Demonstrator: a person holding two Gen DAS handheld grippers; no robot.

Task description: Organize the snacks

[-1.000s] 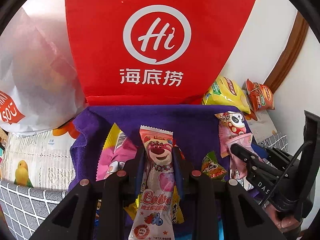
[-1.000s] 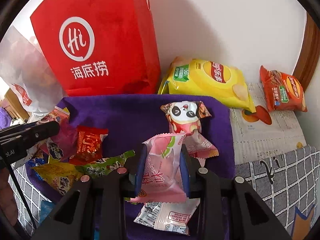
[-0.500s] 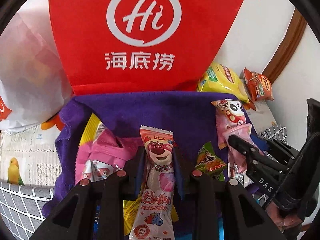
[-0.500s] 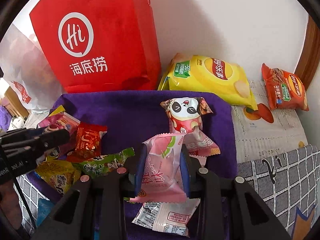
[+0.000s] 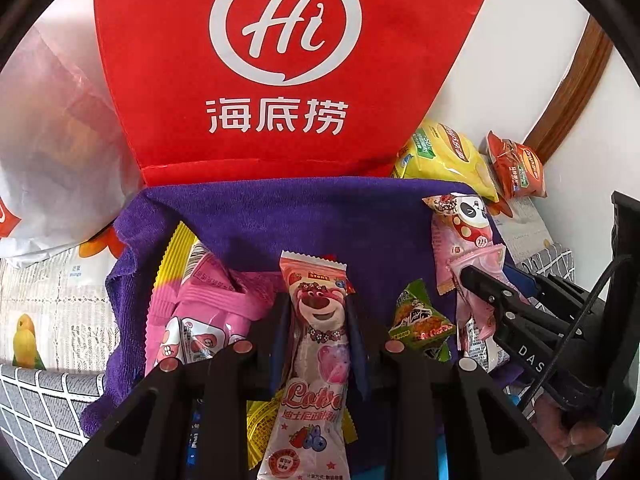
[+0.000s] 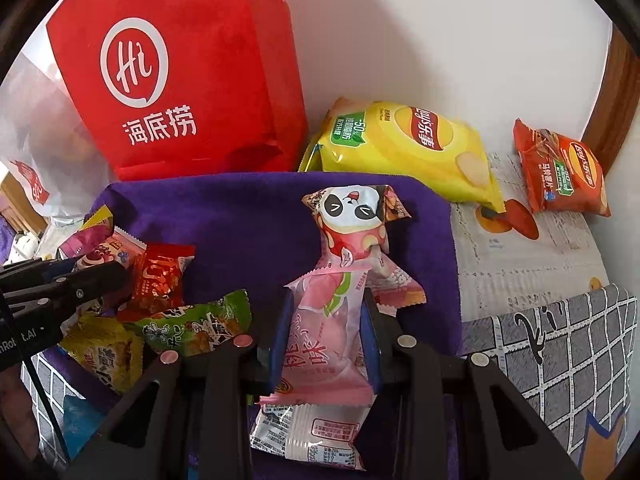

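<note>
Right now the left gripper (image 5: 316,320) is pinching the bear snack (image 5: 316,344) above the purple towel (image 5: 300,212), the right gripper (image 6: 324,336) clamping the pink packet (image 6: 324,344); both should be lifting steadily toward the red bag (image 5: 276,80) at twelve o'clock.

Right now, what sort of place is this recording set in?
Probably a home, a table pushed into a wall corner: a purple towel strewn with snack packets, a fruit-print tablecloth underneath, and a red Haidilao bag standing against the white wall.
</note>
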